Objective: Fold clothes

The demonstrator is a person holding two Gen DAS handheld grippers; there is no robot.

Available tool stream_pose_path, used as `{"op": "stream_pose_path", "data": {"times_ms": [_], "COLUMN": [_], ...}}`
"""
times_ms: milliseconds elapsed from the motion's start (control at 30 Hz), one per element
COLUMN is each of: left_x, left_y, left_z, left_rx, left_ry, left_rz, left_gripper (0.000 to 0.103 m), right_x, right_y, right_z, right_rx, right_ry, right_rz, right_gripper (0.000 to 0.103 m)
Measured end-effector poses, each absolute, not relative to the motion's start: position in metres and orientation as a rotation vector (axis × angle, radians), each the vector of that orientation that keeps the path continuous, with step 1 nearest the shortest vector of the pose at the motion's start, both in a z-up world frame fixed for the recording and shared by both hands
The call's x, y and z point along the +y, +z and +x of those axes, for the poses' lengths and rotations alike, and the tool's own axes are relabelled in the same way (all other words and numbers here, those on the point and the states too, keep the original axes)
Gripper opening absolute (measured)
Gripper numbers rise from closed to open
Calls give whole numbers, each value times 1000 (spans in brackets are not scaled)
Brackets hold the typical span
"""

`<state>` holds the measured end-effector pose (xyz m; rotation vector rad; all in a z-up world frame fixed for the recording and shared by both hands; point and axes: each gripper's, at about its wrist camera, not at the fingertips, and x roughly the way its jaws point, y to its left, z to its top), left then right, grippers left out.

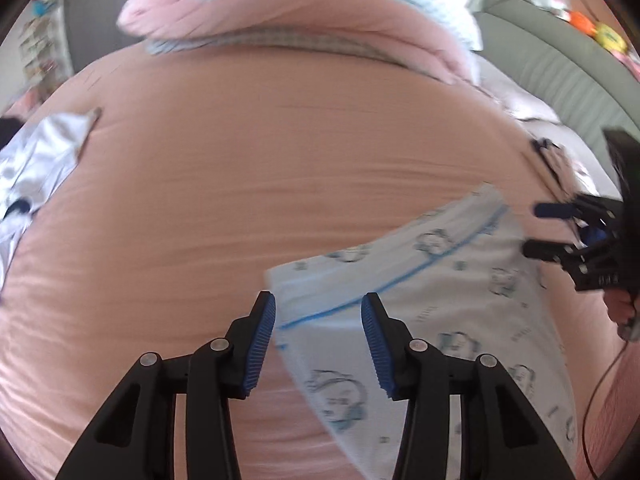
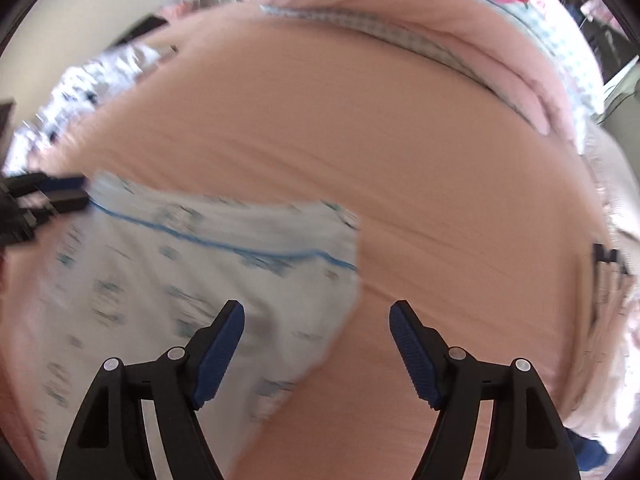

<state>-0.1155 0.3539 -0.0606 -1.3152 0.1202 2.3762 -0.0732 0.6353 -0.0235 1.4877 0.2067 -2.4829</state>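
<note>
A pale blue garment with small printed figures and a blue stripe [image 1: 436, 292] lies flat on the pink bed sheet [image 1: 240, 184]; it also shows in the right wrist view [image 2: 192, 280]. My left gripper [image 1: 318, 320] is open and empty, hovering over the garment's near left corner. My right gripper [image 2: 316, 328] is open and empty above the garment's right edge; it also shows at the right edge of the left wrist view [image 1: 538, 228]. The left gripper shows at the left edge of the right wrist view [image 2: 76, 192]. Both views are motion blurred.
A silvery white garment [image 1: 36, 168] lies at the bed's left side. A folded pink quilt with checked trim [image 1: 304, 28] is piled at the far end. A grey padded headboard or sofa [image 1: 560, 64] stands at the right. Another dark-printed cloth [image 2: 612, 264] lies at the right.
</note>
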Motion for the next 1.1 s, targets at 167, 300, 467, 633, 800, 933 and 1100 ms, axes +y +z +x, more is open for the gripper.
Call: {"op": "stream_pose_path", "data": {"times_ms": [167, 300, 467, 633, 800, 933, 1100], "left_x": [366, 368, 371, 395, 410, 418, 405], "left_y": [-76, -60, -34, -30, -39, -43, -36], "left_z": [-136, -152, -133, -72, 3, 31, 66], "left_rx": [322, 431, 107, 56, 100, 167, 135], "left_ry": [2416, 2528, 2433, 2275, 2242, 2231, 2301], "left_rz": [-1383, -1364, -1370, -1383, -1422, -1449, -1504], "left_gripper": [43, 43, 43, 44, 44, 44, 48], "right_x": [610, 620, 604, 592, 574, 561, 566], "right_y": [-52, -63, -43, -28, -53, -73, -76], "right_z": [-108, -123, -112, -59, 12, 78, 134], "right_rx": [184, 56, 17, -78, -1, 108, 174], "right_ry": [-2517, -2605, -2698, -2575, -2423, -2356, -2379], "right_rz": [1615, 1622, 1542, 1537, 1607, 1628, 1623], "right_gripper": [74, 74, 74, 74, 74, 74, 75]}}
